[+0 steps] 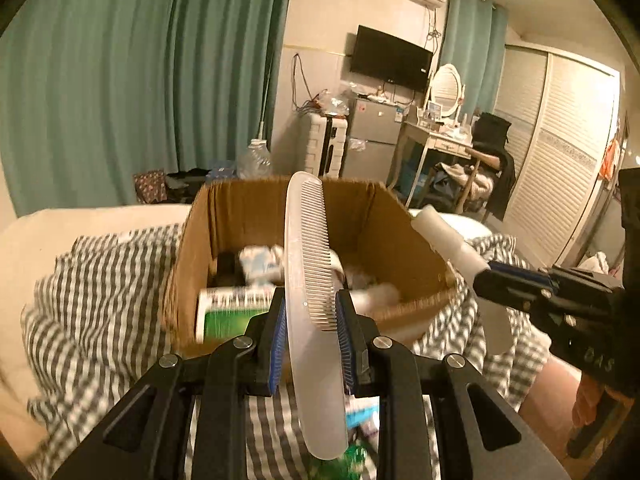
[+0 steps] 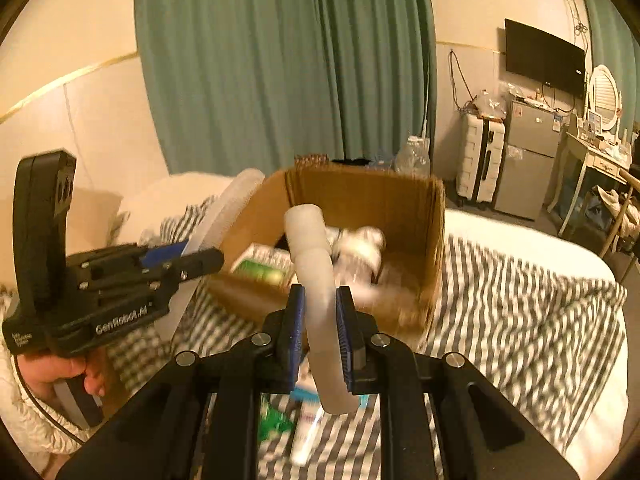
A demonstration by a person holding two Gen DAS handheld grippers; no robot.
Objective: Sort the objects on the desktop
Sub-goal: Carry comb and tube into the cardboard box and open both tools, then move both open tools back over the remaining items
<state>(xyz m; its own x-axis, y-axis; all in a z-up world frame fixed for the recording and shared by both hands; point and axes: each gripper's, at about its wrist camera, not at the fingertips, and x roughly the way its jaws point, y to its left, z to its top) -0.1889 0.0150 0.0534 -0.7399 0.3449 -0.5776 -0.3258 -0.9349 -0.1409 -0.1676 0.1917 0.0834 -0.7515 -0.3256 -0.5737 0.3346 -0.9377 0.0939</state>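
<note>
— Comb point(image 1: 308, 256) status? 
— Clamped upright between the left gripper point(image 1: 311, 322) fingers, its tip over the cardboard box point(image 1: 394, 236) at 12 o'clock. 
— And the right gripper point(image 2: 318, 322)? 
— Its fingers pinch a pale white tube point(image 2: 314, 280), also pointing at the box. 
— Where's the box? 
— On the striped bed cover point(image 2: 520, 304), with bottles and packets blurred inside.

Teal curtains point(image 1: 140, 80); wall TV point(image 1: 390, 62); louvred wardrobe point(image 1: 560, 152); striped bedding point(image 2: 520, 320); possibly small fridge point(image 1: 370, 140).
</note>
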